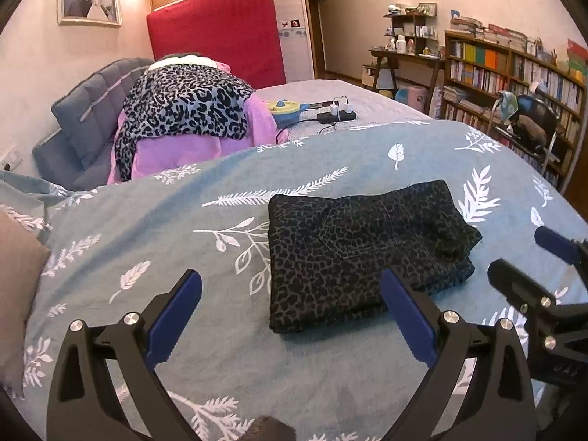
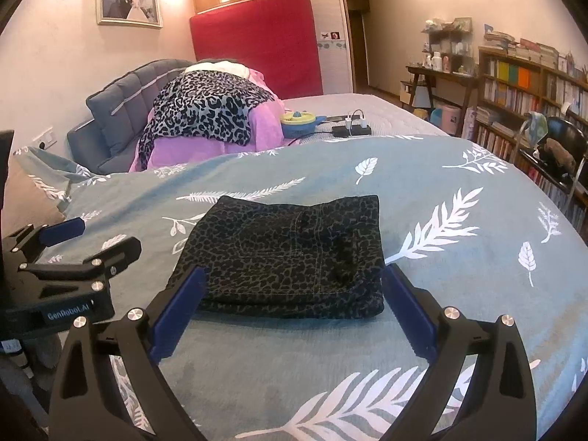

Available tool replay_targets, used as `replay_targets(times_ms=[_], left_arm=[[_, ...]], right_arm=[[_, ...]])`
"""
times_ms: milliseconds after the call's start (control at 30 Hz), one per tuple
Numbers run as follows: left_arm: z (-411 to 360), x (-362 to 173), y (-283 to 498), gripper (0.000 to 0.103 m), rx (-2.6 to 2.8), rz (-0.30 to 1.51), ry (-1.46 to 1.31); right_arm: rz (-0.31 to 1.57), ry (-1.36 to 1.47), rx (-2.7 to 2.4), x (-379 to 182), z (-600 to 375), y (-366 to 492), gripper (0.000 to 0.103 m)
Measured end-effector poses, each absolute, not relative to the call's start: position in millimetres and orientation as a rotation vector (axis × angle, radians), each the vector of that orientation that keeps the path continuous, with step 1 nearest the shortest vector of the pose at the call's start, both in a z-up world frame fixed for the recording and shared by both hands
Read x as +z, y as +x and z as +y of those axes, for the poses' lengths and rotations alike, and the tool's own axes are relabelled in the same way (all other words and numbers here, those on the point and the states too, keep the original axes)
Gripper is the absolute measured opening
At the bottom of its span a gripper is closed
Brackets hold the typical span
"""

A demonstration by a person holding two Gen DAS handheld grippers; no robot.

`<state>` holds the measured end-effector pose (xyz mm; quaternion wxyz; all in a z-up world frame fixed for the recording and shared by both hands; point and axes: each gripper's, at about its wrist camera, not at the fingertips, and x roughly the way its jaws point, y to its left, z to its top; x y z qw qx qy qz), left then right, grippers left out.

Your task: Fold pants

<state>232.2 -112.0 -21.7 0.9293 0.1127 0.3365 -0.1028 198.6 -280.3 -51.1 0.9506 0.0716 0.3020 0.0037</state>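
The pants (image 1: 364, 253) lie on the bed as a compact, squarish bundle of dark leopard-print cloth, several layers thick, with a back pocket and its stitched seams facing up and the quilt (image 1: 183, 220), grey-blue with white leaves, spread under them. The folding looks essentially done. The fabric reads as a fairly firm woven cotton or denim: light to lift, soft enough to sag if taken by a single corner, not slippery and not fragile. The stack would likely slide apart unless all layers are pinched together, so the best hold is judged to be along the thick folded edge nearest the cameras, one gripper toward each end, pads closing over the full stack; the looser, rumpled edge with the gathered waistband looks a poorer place to grip. The left gripper (image 1: 292, 316) hovers just short of the near edge of the pants, spread wide and holding nothing. The right gripper (image 2: 294, 312) hangs likewise before the near edge, its jaws released and empty, clear of the cloth. Beyond the pants, at the headboard end of the bed, sits a heap of pink and leopard-print clothes (image 2: 205, 121), well apart from them.
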Motion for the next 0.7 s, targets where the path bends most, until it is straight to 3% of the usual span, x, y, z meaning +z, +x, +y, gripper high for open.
replay_targets(times_ms=[700], left_arm=[[-103.0, -7.6, 202.5, 0.097, -0.198, 0.667, 0.238]], right_arm=[[0.595, 0.099, 0.003, -32.6, -256.9, 179.5, 0.098]])
